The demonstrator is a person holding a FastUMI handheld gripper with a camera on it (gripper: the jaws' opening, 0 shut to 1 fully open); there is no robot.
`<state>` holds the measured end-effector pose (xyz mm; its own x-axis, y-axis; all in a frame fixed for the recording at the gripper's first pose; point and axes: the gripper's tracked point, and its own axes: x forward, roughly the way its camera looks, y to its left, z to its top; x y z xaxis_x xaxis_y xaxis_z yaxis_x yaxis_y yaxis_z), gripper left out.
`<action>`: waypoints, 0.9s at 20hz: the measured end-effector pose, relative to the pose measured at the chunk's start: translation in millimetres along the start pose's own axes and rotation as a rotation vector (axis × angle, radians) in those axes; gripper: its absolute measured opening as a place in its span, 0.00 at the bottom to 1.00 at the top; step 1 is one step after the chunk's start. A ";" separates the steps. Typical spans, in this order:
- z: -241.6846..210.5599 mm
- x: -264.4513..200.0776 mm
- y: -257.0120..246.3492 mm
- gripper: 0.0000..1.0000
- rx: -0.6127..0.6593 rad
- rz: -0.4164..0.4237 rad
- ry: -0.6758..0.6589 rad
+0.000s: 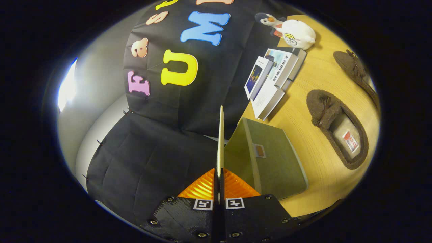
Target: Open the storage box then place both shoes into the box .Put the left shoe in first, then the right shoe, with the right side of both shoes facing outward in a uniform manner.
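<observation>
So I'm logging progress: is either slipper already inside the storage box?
No: both slippers lie on the wooden table beside the storage box, whose lid flap the gripper pinches.

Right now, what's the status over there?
Gripper shut on box lid, lid lifted edge-on. Box opening, both shoes on table beyond. Books, plush toy farther back, not in way.

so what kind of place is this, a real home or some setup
Most likely a staged recording booth, not a home: black cloth wall behind a small wooden table set with slippers, books and a plush toy. The gripper is shut on the storage box's lid.
</observation>
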<state>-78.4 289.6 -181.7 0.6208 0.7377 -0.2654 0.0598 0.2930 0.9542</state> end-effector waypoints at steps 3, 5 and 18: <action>-1.0 7.6 28.0 0.00 -0.068 0.021 0.017; -3.2 10.8 50.4 0.00 -0.108 0.036 0.027; -43.4 61.0 127.8 0.00 -0.310 0.083 0.103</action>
<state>-66.8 398.4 -82.0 0.5300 0.8199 -0.2164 -0.2383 0.3890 0.8899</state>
